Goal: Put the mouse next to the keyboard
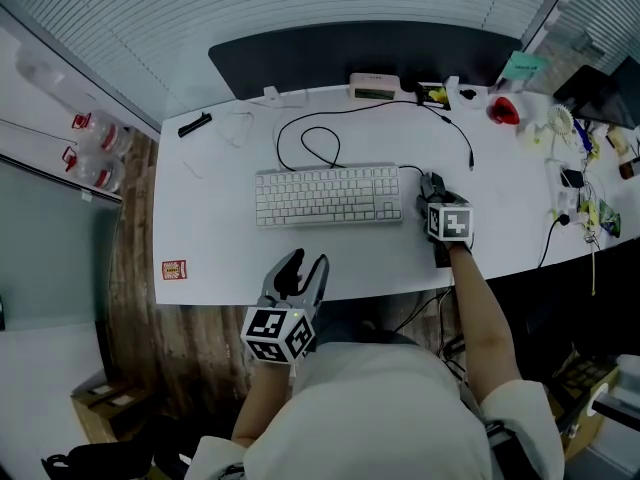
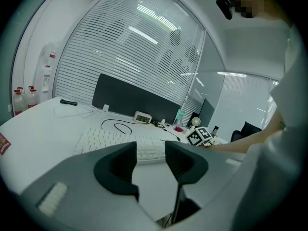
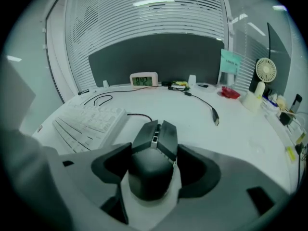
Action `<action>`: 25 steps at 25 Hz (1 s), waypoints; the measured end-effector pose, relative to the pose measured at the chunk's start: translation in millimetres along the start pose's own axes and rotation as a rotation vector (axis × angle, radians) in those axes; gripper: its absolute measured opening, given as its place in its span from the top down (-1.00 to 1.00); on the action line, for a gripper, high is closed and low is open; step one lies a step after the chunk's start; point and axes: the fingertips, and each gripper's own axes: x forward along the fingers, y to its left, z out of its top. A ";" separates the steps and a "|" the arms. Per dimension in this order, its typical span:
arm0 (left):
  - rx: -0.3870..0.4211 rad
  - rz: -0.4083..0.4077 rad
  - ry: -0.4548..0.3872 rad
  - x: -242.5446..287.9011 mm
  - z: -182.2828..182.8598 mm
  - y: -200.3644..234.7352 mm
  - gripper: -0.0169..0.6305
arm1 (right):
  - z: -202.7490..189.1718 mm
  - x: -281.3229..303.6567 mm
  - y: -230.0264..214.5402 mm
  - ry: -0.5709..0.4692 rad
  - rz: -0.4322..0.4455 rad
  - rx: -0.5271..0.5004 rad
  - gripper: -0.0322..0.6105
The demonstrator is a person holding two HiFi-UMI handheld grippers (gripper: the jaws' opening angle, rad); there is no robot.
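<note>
Left gripper [image 1: 298,274]: nearest in the head view, low at the front edge of the desk [image 1: 215,218] and well apart from the work.
Right gripper [image 1: 433,190]: just beside the right end of the keyboard [image 1: 328,195]; it covers most of the mouse [image 3: 153,165] in this view.
Left gripper view: jaws stand apart with nothing between them; only bare desk and the keyboard show beyond.
Right gripper view: jaws are closed against the mouse's two flanks, with its nose pointing away and the keyboard near on the left.
Mouse cord [image 3: 137,115]: runs from the nose of the mouse toward the back of the keyboard.
Contact with desk: I cannot tell whether the mouse sits flat on the top or hangs just above it.
Risk, release: if the mouse is raised or tilted when the jaws part, it would likely drop and skid or turn.
Risk, cord: a taut cord could drag the mouse askew once it is freed.
Risk, keyboard: drifting left may bump the keyboard's edge and shift it.
Loose cable [image 3: 211,109]: lies apart to the right, probably no snag.
</note>
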 end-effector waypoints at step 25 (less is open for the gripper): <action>0.056 0.067 -0.098 -77.4 -38.8 -56.8 0.53 | -23.7 -173.9 88.7 -0.383 0.161 -0.036 0.43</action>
